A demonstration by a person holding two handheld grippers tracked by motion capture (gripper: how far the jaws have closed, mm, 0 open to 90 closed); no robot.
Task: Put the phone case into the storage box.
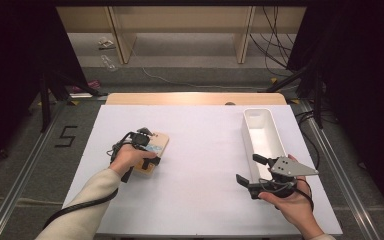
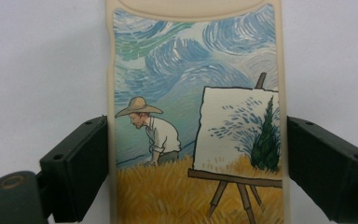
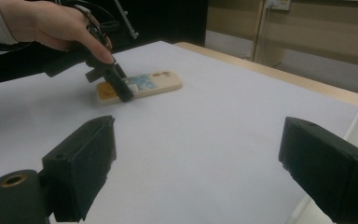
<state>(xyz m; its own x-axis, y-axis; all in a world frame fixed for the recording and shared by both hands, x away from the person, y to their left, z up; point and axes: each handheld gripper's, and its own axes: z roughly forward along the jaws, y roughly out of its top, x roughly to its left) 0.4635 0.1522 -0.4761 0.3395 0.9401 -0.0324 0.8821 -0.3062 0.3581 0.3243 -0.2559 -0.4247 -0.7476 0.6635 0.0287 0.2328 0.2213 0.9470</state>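
Phone case (image 2: pixel 196 116), flat and printed with a painted wheat field, lies on the white table sheet (image 1: pixel 205 165) between the left gripper's (image 1: pixel 147 150) black jaws, which flank its long edges; contact unclear. Open sheet all around. Right gripper (image 1: pixel 250 172), wide open and empty, beside a white glossy tray (image 1: pixel 262 132).

A phone case (image 2: pixel 196 116) lies flat on the white table, on its left side, printed face up. Its rim is cream, and the picture on it is painted in swirling strokes: a blue-green sky, a figure in a straw hat bending over a yellow field, and an easel holding a canvas with a dark cypress. From the high view, the case (image 1: pixel 156 148) sits slantwise; its far end, with the camera holes, points away from the person
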